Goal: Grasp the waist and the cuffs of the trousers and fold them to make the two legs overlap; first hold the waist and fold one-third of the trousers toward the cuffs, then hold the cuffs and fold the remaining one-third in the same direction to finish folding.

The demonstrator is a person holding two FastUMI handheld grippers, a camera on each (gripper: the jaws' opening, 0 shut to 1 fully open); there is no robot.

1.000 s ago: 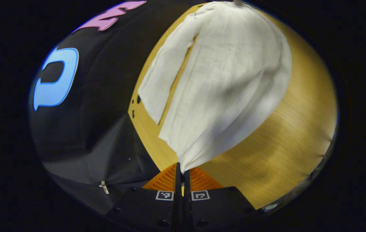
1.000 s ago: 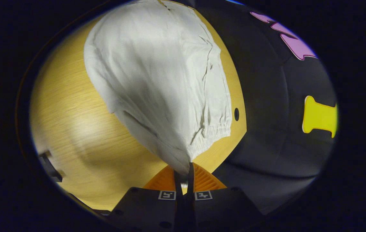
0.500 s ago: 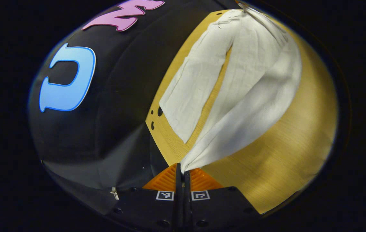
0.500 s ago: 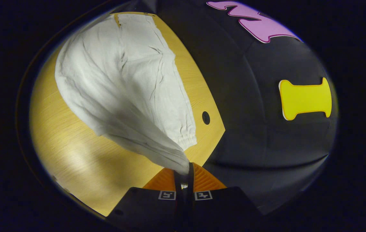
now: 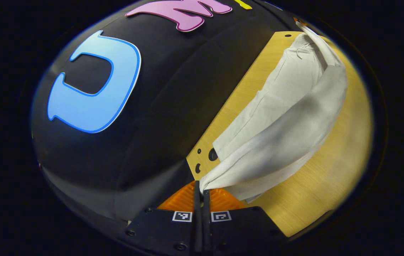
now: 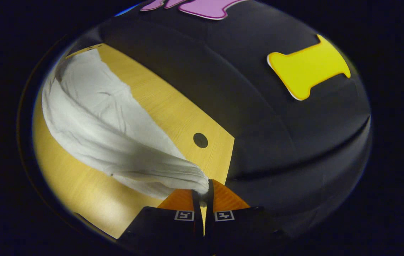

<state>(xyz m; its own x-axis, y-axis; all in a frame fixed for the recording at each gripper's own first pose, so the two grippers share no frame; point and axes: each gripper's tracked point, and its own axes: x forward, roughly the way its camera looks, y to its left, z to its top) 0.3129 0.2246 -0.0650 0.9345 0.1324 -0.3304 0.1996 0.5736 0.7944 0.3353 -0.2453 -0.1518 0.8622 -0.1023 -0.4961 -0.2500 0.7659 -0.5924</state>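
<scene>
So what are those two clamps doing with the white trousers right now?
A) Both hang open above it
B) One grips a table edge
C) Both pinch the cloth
C: the left gripper and right gripper each have fingers closed on the white trousers, lifting them off the wooden table.

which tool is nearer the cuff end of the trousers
Left. The left tool is clamped on a cuff of the white trousers, beside the table corner. The right tool grips the waist end.

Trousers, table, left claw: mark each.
trousers (image 5: 287,117), left gripper view, lifted leg's cloth.
table (image 6: 173,113), right gripper view, bare wood beside the hole.
left claw (image 5: 202,186), left gripper view, between fingertips pinching the cloth.
</scene>
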